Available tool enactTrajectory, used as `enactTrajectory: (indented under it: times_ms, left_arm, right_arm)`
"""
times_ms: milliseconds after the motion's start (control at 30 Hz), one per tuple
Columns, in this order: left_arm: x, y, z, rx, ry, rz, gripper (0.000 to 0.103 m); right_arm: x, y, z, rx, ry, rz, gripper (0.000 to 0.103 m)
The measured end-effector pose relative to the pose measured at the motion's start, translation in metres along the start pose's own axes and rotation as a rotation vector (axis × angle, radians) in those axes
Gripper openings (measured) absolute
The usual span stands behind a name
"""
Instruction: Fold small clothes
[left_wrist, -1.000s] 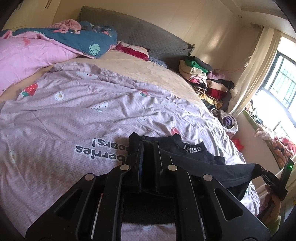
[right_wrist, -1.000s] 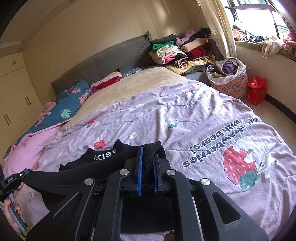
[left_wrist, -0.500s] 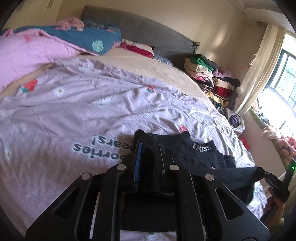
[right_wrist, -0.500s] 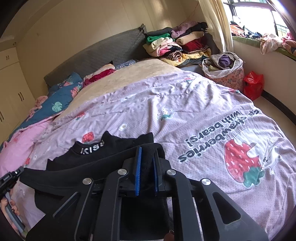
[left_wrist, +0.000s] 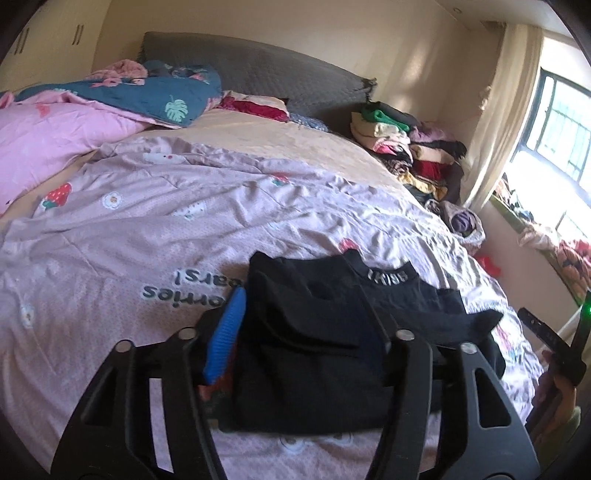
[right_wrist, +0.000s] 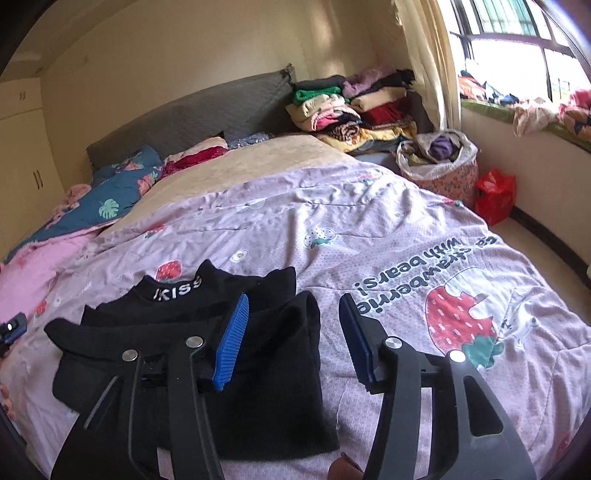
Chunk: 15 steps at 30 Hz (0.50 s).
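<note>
Both grippers have just been opening, and the black garment has dropped out of them: the right gripper (right_wrist: 295, 339) stands released with its blue pads apart over the garment's right edge, cloth lying under and between them but not pinched, and the left gripper (left_wrist: 306, 332) is likewise spread, one blue pad clear at the left while dark cloth fills the gap and hides the other pad. The black garment with the KISS waistband (right_wrist: 177, 290) lies on the lilac strawberry quilt (right_wrist: 406, 229) near the foot of the bed, its near half laid over the far half so the lettered band peeks out beyond the fold. One fold looks done and set down. Judging by its width, it probably still needs another fold across before it can join the stack of folded clothes (right_wrist: 343, 107) beside the headboard. A basket of loose laundry (right_wrist: 439, 162) suggests more pieces remain.
</note>
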<state>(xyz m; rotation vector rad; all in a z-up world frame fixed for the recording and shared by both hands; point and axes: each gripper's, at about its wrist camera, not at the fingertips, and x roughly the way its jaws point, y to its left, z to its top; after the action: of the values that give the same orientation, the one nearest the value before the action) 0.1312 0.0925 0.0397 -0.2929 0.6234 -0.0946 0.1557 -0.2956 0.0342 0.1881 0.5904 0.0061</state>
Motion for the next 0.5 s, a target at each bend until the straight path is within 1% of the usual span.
enactTrajectory:
  times_ms: [33,100,133,167,200,233,267,300,433,500]
  left_arm:
    - [0.0,-0.004,-0.005,0.01,0.007,-0.003,0.052]
    - [0.002,-0.008,-0.013,0.023,0.023,-0.011,0.052]
    - [0.004,-0.011,-0.019,0.029,0.037,-0.017,0.052]
    - [0.005,-0.014,-0.023,0.036,0.049,-0.021,0.045]
    - [0.007,-0.015,-0.027,0.043,0.06,-0.023,0.031]
    - [0.008,-0.016,-0.031,0.048,0.069,-0.027,0.025]
    - [0.01,-0.017,-0.036,0.057,0.088,-0.032,0.015]
    - [0.011,-0.018,-0.04,0.061,0.098,-0.032,0.01]
    - [0.015,-0.018,-0.052,0.084,0.124,-0.012,0.009]
    - [0.018,-0.018,-0.055,0.105,0.129,0.013,0.009]
  right_arm:
    - [-0.001,0.002,-0.002,-0.007,0.007,0.009,0.049]
    - [-0.001,0.009,-0.006,-0.041,0.027,0.034,0.029]
    - [-0.001,0.013,-0.008,-0.059,0.035,0.04,0.015]
    - [-0.001,0.016,-0.009,-0.067,0.041,0.045,0.012]
    - [0.0,0.02,-0.011,-0.075,0.057,0.068,0.012]
    - [0.001,0.023,-0.014,-0.079,0.066,0.078,0.011]
    - [0.002,0.026,-0.017,-0.086,0.075,0.081,0.01]
    - [0.002,0.029,-0.019,-0.094,0.084,0.083,0.009]
    - [0.008,0.042,-0.036,-0.131,0.138,0.095,0.008]
    - [0.011,0.048,-0.043,-0.142,0.163,0.102,0.008]
